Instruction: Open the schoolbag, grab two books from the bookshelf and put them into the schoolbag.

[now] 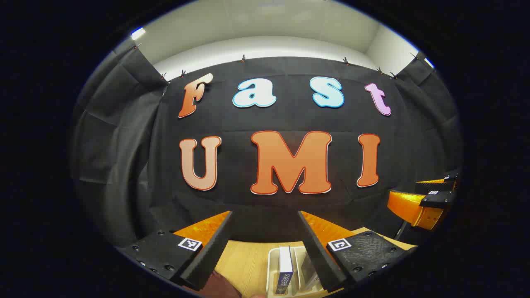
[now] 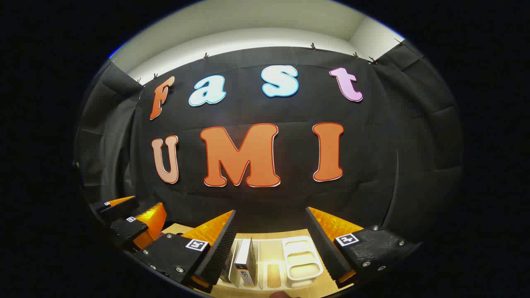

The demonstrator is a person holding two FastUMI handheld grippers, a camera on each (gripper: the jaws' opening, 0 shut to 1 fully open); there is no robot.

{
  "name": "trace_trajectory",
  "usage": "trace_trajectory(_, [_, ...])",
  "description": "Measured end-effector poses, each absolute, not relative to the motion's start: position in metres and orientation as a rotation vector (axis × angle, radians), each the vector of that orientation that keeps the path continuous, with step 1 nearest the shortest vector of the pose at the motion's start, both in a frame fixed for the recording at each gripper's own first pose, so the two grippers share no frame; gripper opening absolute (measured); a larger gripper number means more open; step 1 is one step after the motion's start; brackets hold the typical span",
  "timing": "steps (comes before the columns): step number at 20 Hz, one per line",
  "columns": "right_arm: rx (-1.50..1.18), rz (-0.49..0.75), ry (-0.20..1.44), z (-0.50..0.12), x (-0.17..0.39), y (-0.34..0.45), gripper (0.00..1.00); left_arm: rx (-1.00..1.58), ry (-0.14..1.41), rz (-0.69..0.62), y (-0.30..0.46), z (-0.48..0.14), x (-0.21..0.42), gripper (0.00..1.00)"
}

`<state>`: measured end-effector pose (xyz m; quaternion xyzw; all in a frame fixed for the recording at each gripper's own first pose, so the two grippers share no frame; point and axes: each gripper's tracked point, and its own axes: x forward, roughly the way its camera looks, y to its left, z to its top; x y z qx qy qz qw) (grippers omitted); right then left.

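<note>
In the left gripper view, the white bookshelf was cut off at the bottom edge, and its right part lay behind the left hand-held gripper; the upright book in it lost its lower end there. A dark brownish shape at the near edge was too cropped to tell. In the right gripper view, the right hand-held gripper hid the bookshelf's left end, and the book cover's print was too small to read.

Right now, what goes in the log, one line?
left gripper: open | right gripper: open | books: upright in white rack | nothing held
</note>
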<state>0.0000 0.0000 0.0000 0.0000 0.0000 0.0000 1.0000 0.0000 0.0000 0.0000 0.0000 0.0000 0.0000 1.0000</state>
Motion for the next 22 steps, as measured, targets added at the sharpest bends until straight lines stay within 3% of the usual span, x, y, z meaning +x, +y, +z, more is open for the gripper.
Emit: trace_trajectory(22, [-0.048,0.051,0.065,-0.032,-0.01,0.036,0.95,0.021,0.018,0.015,0.021,-0.003,-0.006,0.94])
